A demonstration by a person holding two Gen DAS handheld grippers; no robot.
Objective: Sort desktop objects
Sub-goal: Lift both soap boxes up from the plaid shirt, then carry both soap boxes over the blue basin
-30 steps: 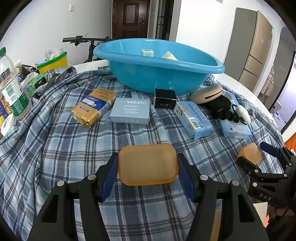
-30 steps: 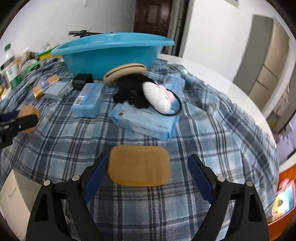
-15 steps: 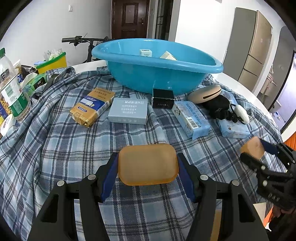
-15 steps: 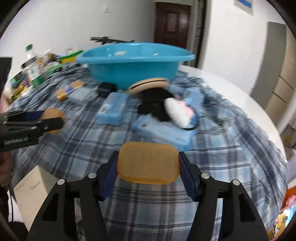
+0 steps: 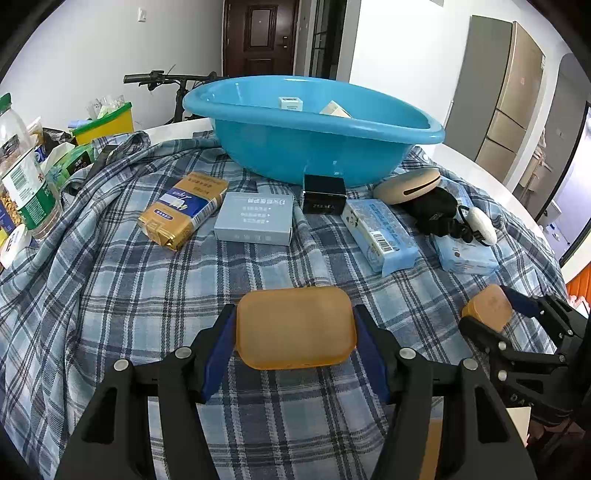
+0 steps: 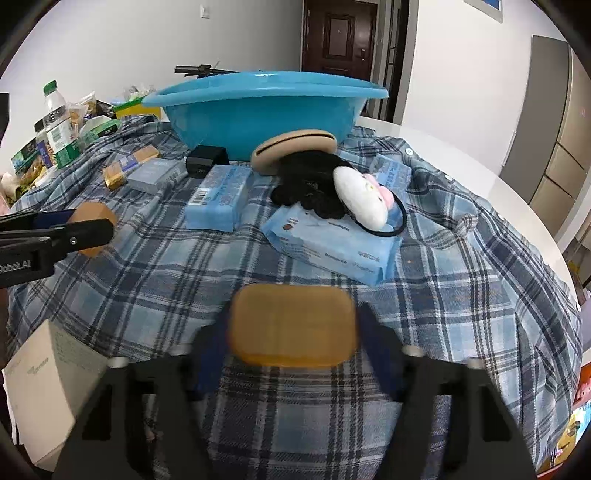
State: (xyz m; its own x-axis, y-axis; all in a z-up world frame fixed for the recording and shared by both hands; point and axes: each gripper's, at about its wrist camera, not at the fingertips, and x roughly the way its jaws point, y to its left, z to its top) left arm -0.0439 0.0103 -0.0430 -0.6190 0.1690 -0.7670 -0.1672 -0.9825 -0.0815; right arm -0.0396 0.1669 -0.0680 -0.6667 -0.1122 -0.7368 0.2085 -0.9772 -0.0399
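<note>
- left gripper: black plastic frame, blue finger pads, silver screws
- right gripper: same black build, blurred; white "DAS" lettering on its side in left view

A dark brown wooden door stands behind the counter's far edge, a black bicycle handlebar beside it, and a tall grey-beige refrigerator beyond its right edge.

Turquoise basin, blue-and-white plaid cloth, amber soap bars, gold-and-blue packet.
</note>
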